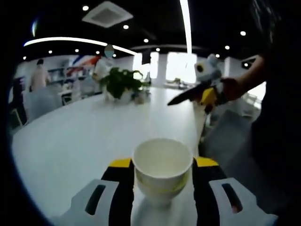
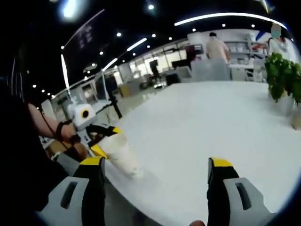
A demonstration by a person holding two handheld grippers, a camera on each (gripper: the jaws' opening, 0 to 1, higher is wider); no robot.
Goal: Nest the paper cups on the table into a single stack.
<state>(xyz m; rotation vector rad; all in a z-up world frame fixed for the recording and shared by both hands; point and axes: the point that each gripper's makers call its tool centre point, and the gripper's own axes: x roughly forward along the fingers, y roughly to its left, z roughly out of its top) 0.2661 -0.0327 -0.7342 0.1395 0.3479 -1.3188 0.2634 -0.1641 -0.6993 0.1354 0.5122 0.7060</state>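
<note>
White paper cup sits between my left gripper's jaws, clamped, base near table edge. My right gripper spread wide, holding nothing; cup lies off its left jaw.

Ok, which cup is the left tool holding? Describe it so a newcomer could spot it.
Start at the big white table and come to its near edge, where the left tool sits. Between its yellow-tipped jaws stands a white paper cup, open mouth up, with a faint yellowish band; the leafy plant stands far across the table.
</note>
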